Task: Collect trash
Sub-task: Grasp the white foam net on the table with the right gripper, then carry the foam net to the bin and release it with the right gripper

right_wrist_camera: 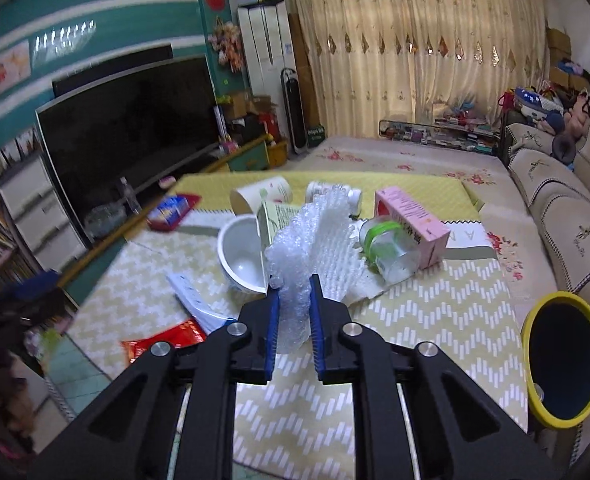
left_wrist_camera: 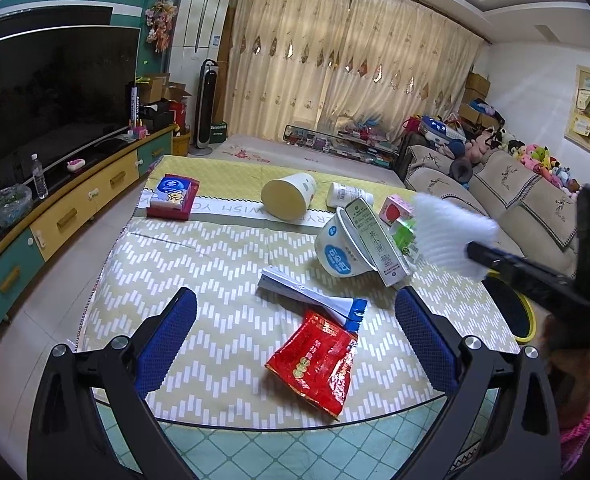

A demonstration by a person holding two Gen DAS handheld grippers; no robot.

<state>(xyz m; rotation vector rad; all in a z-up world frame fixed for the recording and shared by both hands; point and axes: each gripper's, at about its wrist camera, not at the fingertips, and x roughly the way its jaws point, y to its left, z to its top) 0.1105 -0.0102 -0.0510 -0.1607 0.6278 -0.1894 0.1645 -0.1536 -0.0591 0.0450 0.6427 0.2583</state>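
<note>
Bubble wrap (right_wrist_camera: 315,240), a crumpled white sheet of it, sits pinched between the two blue pads of your right gripper (right_wrist_camera: 293,312), whose jaws are nearly closed on its lower end while the rest fans up above the table (right_wrist_camera: 435,320). Your left wrist view shows the same sheet from the side, held in the air off the table's right edge, over the other trash. Your left gripper (left_wrist_camera: 295,320) hangs with its jaws spread wide and nothing between them, above a red snack bag (left_wrist_camera: 315,364) that lies flat near the front edge. Only the left view shows that bag whole, along with a folded white paper (left_wrist_camera: 307,292) touching its top corner; the right view catches just a corner of each. Only the right view shows the yellow-rimmed bin (right_wrist_camera: 563,364) clearly, standing just off the table's right side, and a clear jar with a green band (right_wrist_camera: 391,248) lying on its side against a pink box (right_wrist_camera: 411,224). Counting across the table, you have one white bowl (left_wrist_camera: 339,248) tipped on its side, one tall carton (left_wrist_camera: 375,240) leaning in it, one cream cup (left_wrist_camera: 289,196) lying over, one white bottle (left_wrist_camera: 347,194) behind it, and one blue-and-red tissue box (left_wrist_camera: 173,196) at the far left.
</note>
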